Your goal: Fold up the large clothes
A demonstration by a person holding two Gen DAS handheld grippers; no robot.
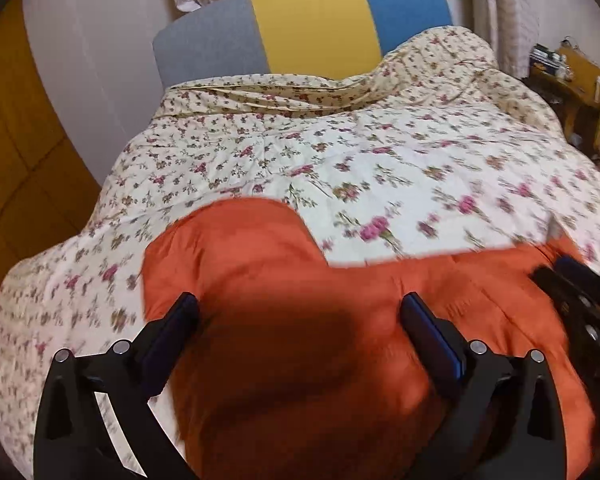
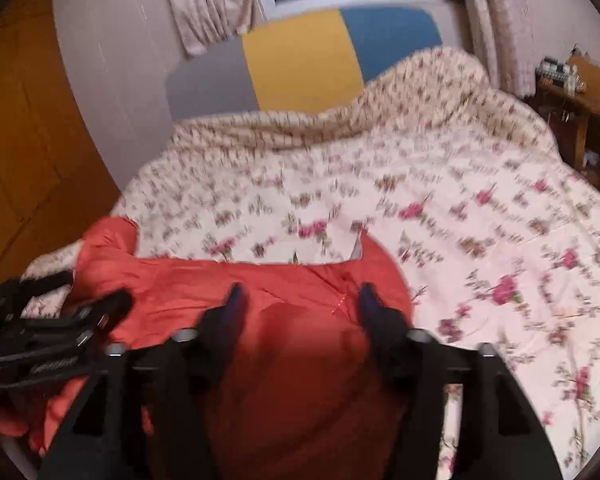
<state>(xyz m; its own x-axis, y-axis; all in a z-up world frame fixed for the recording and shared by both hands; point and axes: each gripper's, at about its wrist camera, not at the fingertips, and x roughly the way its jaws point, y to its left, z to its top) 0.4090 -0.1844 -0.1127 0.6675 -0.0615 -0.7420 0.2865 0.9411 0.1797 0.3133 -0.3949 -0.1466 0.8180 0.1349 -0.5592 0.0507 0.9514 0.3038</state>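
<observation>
Your orange garment (image 1: 284,320) lies spread on the near part of the bed, on top of the floral quilt (image 1: 380,168), and both tools are over it. Your left tool (image 1: 300,312) stands spread wide, its two blue-padded fingers (image 1: 432,340) apart with the orange cloth lying below and between them; the pads do not press on it. From the left wrist view, a rounded lobe of the garment bulges forward past the fingertips toward the headboard (image 1: 300,24), and the cloth runs off to the right, where your other tool shows at the frame edge.

Your right tool (image 2: 300,300) is also spread, with the garment (image 2: 300,360) beneath the gap and nothing pinched. Here the cloth's far edge lies just ahead of the fingertips, and a bunched fold sits to the left, near the left tool (image 2: 60,320). Beyond the garment, only quilt lies up to the grey, yellow and blue headboard.
</observation>
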